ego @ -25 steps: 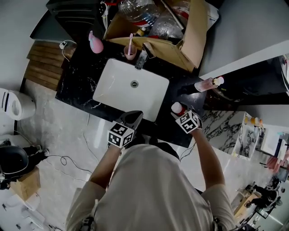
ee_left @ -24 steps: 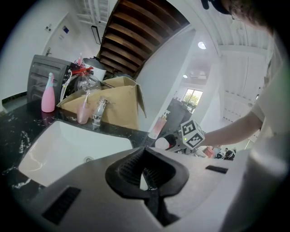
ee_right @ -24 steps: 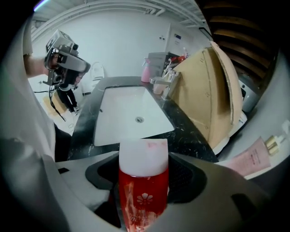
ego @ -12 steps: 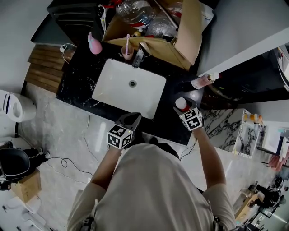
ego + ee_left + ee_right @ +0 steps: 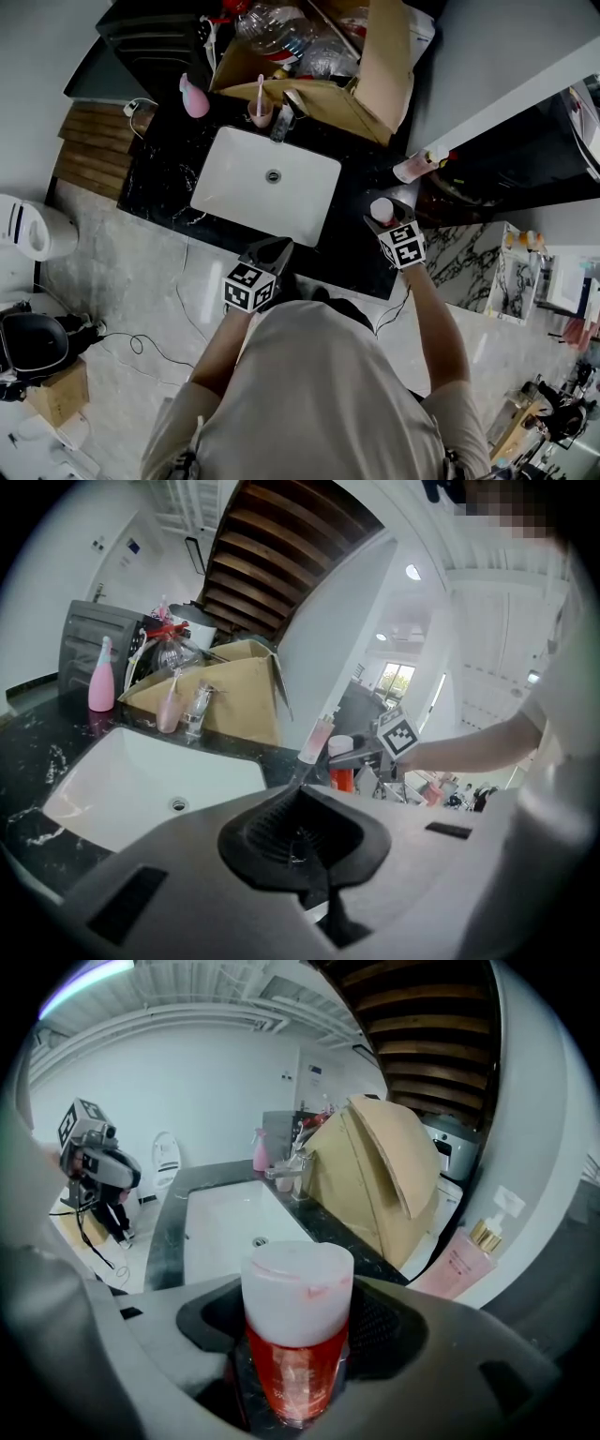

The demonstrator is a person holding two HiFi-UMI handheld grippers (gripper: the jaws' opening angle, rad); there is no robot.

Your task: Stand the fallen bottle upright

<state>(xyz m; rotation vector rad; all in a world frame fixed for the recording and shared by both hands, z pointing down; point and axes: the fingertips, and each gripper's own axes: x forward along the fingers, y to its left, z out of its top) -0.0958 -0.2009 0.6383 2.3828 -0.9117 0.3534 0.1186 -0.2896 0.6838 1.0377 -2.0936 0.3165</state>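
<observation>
- The bottle [image 5: 294, 1344] sits between the jaws of the right gripper [image 5: 386, 221], which stand wide and press on its red body.
- Its long axis runs near vertical, white cap up, as the left gripper view shows.
- It is over the black counter [image 5: 354, 251], just right of the sink [image 5: 234, 192] and short of the pink pump bottle [image 5: 418, 165].
- Since a second ago, bottle and right gripper have shifted a little away from the counter's front edge, toward the pump bottle.
- The left gripper [image 5: 272, 251], jaws together and empty, hovers at the sink's front rim, about where it was.
</observation>
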